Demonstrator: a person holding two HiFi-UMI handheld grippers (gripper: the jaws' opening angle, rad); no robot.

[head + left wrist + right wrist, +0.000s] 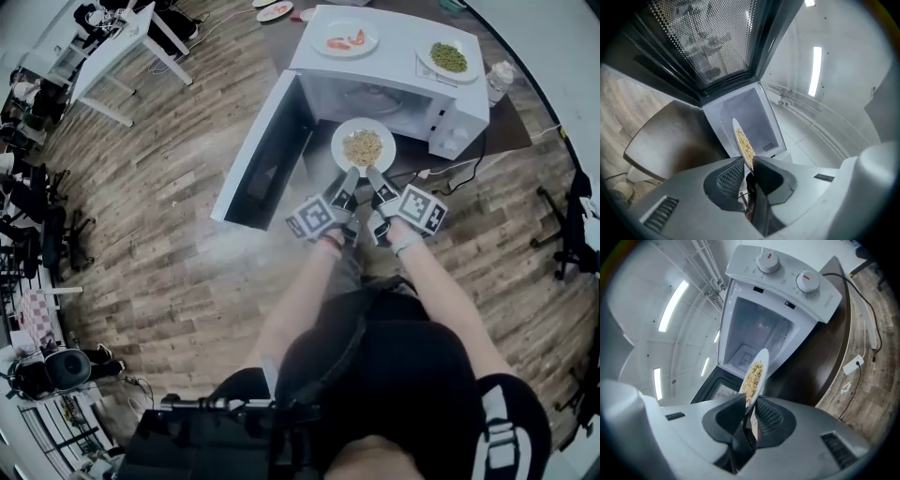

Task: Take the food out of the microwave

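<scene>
A white plate of pale yellow food (363, 147) hangs just outside the open mouth of the white microwave (394, 89), whose door (262, 155) swings out to the left. My left gripper (349, 176) is shut on the plate's near rim on the left and my right gripper (373, 174) on the right. In the left gripper view the plate (743, 140) stands edge-on, its rim pinched in the left gripper (749, 165), with the microwave's cavity (747, 110) behind. The right gripper view shows the plate (755, 373) clamped in the right gripper (751, 409) before the empty cavity (757, 336).
On the microwave's top sit a plate with red food (345, 39) and a plate with green food (448, 56). A bottle (498, 80) stands on the dark table (514, 127) at the right. A cable (464, 178) trails over the wooden floor. A white table (117, 47) stands far left.
</scene>
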